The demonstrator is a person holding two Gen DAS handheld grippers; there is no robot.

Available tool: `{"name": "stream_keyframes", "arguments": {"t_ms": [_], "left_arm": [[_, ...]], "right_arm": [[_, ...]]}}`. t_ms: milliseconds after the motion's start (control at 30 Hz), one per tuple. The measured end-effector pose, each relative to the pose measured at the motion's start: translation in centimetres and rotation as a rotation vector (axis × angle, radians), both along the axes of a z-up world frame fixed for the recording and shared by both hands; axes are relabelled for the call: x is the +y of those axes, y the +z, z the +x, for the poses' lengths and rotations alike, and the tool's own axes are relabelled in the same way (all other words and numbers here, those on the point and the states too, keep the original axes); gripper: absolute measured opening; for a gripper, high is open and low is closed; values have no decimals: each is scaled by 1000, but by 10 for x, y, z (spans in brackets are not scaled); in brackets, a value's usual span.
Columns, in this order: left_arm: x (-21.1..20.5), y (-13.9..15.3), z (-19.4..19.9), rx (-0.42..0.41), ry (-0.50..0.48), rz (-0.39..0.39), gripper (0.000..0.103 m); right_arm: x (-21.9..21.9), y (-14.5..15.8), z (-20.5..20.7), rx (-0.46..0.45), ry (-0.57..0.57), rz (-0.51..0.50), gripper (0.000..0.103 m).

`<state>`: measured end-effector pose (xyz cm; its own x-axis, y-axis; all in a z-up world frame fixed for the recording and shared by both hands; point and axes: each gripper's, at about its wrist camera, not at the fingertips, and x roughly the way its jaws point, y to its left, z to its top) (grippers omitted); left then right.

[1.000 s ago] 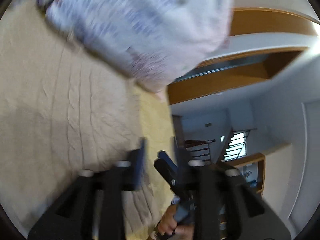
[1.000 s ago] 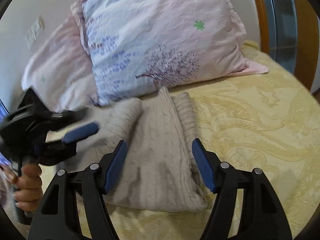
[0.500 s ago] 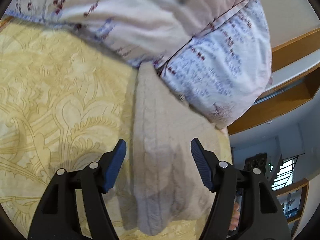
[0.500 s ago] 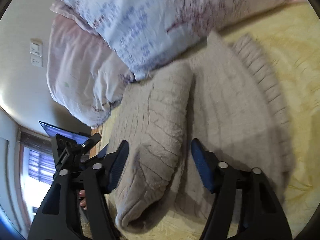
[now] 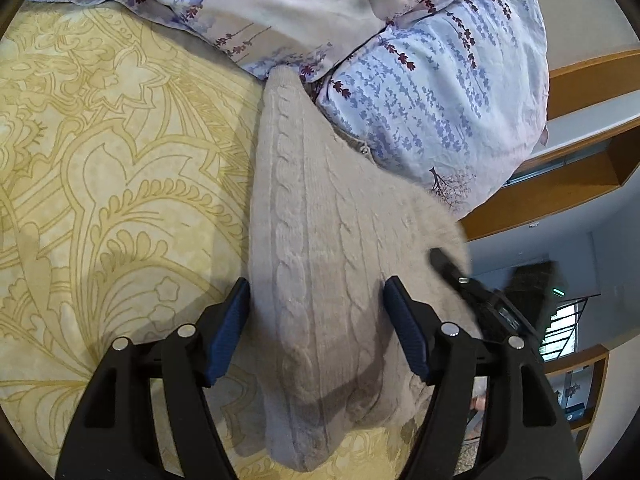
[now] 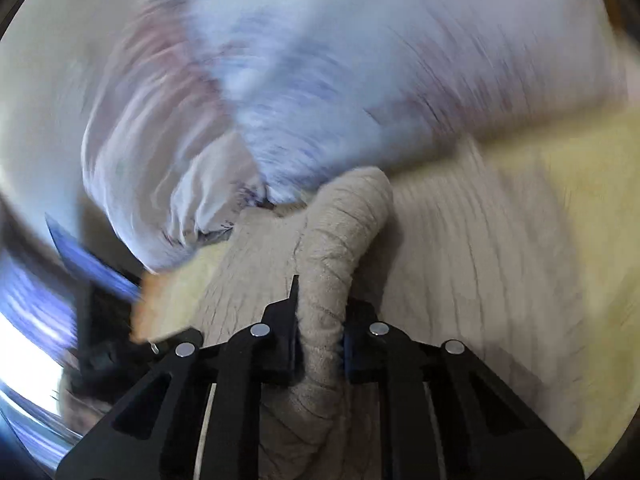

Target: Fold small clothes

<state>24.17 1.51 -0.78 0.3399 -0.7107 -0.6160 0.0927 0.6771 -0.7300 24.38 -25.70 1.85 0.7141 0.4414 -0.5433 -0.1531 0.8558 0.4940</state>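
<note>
the yellow patterned bedspread (image 5: 120,168) carries two floral pillows (image 5: 432,92) and, against them, a folded beige cable-knit sweater (image 5: 320,260). the left gripper (image 5: 316,328) straddles it, jaws wide. the right gripper (image 6: 320,344), open half a second ago, now pinches a sweater fold (image 6: 340,248). its view is motion-blurred.

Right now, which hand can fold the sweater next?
Probably the right: the right gripper is shut on a bunched fold of the sweater, while the left gripper is open, just straddling it.
</note>
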Motion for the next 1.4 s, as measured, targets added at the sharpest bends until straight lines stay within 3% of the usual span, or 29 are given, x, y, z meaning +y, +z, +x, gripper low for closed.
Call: {"name": "stream_keyframes", "arguments": {"t_ms": [133,333,400,667,867,1033,1067,1133,1233,1300,1400], "left_arm": [[2,3,-3,-4,-7,-5,73],[-2,6,-10,-11,-30,-5,74],[-5,7,-12,-17,-37,-8,75],[-27,16,-21,-52,-121,17,75],[-46,15,-26,-65,-186,31,75],[-62,11,-31,-59,-225,50,75],[-63,9,-31,-53,-229,52,75],[-63,5,-33,-43,-231,51,75],[-56,4,-37,-40,-226,34,75],[-51,6,-39,-42,-218,15,75],[-45,8,-44,-45,-214,-14,74]], "right_arm": [[40,40,-34,-249,33,-339,15],[93,44,-82,-534,38,-822,15],[90,44,-84,-554,18,-869,15],[28,39,-67,-415,-102,-775,15],[1,30,-66,-362,-145,-729,15],[-37,9,-44,-203,-202,-623,16],[-47,-3,-34,-121,-203,-587,16],[-66,-13,-29,-38,-262,-524,30],[-98,-1,-51,-48,-346,-337,51],[-114,6,-68,-68,-341,-202,58],[-129,5,-95,-41,-275,15,59]]}}
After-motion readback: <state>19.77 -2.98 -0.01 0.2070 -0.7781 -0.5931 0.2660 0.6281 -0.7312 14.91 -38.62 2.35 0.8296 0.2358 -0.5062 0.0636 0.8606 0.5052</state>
